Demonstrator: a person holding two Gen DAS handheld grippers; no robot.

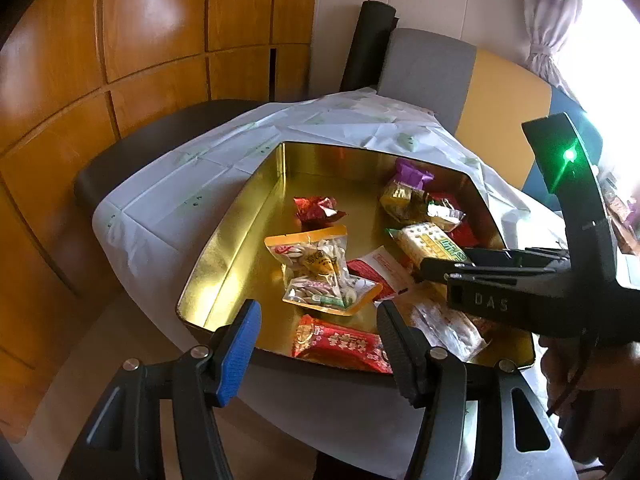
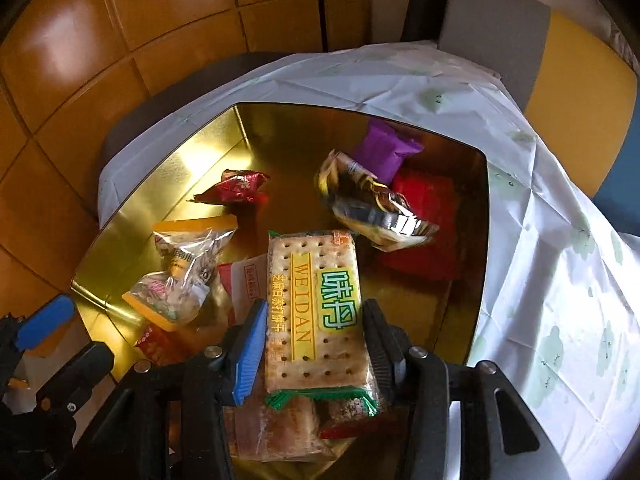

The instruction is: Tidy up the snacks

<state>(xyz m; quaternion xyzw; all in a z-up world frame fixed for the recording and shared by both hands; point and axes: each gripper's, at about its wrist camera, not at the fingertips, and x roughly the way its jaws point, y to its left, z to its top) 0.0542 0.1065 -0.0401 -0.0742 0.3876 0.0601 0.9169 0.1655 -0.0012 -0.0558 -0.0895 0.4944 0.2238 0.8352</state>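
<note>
A gold tin tray (image 1: 240, 216) (image 2: 168, 176) on a white cloth holds several snack packets. My right gripper (image 2: 316, 320) is shut on a cracker packet (image 2: 316, 300) printed WEIDAN, held over the tray's near right part; the packet (image 1: 430, 240) and the gripper (image 1: 444, 270) also show in the left wrist view. My left gripper (image 1: 318, 328) is open and empty above the tray's near edge, over a red packet (image 1: 340, 344). A seed packet (image 1: 320, 268) (image 2: 184, 272), a dark red candy (image 1: 318, 210) (image 2: 236, 188) and a purple packet (image 1: 412, 172) (image 2: 388, 148) lie in the tray.
The white cloth (image 1: 168, 184) (image 2: 552, 240) covers a dark table. A grey and yellow chair back (image 1: 432, 72) stands behind it. Wooden wall panels (image 1: 120, 40) fill the left. A black-and-yellow packet (image 2: 372, 208) rests on red packets at the tray's right.
</note>
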